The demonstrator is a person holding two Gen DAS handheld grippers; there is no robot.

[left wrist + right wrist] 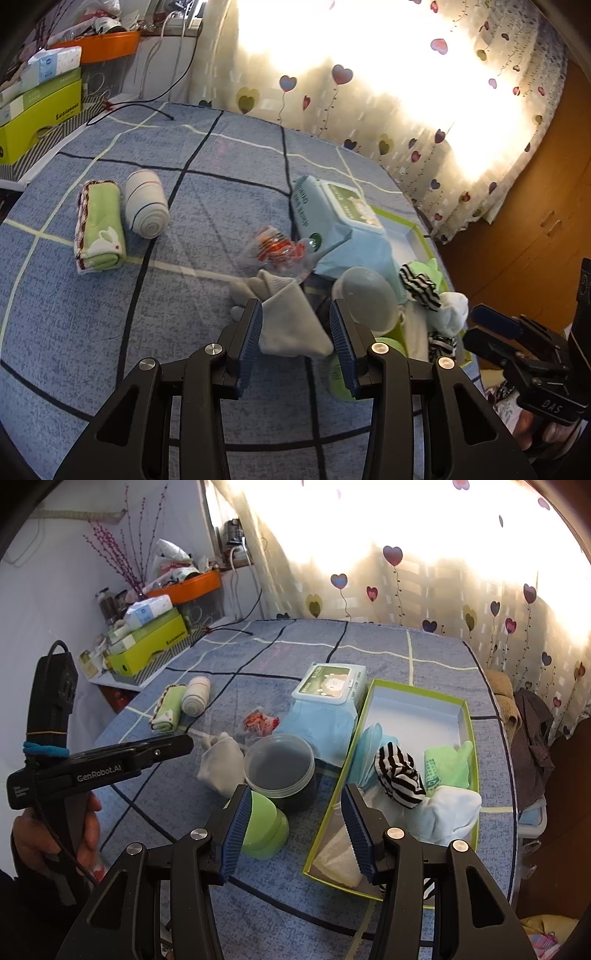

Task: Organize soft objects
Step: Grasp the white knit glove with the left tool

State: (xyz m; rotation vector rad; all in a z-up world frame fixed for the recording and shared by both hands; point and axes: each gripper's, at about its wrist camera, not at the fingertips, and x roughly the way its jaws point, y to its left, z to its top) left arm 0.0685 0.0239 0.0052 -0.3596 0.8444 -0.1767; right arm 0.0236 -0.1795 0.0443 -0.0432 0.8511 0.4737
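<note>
A grey sock [291, 321] lies on the blue checked bedspread [184, 350], between the fingers of my open left gripper [295, 343]; it also shows in the right wrist view [221, 764]. A green-rimmed box [465, 716] holds a striped sock [399, 775], a white sock [447, 816], a green cloth [447, 764] and a blue mask [369, 753]. A folded green towel [101, 227] and a rolled white towel [146, 205] lie at the far left. My right gripper [293, 834] is open and empty, above the box's near left rim.
A wet-wipes pack [328, 698], a clear tub with dark contents [282, 768], a green lid [266, 827] and a red-and-white wrapper [258, 722] lie mid-bed. Boxes and an orange tray [192, 587] stand at far left. A heart-patterned curtain [406, 572] hangs behind.
</note>
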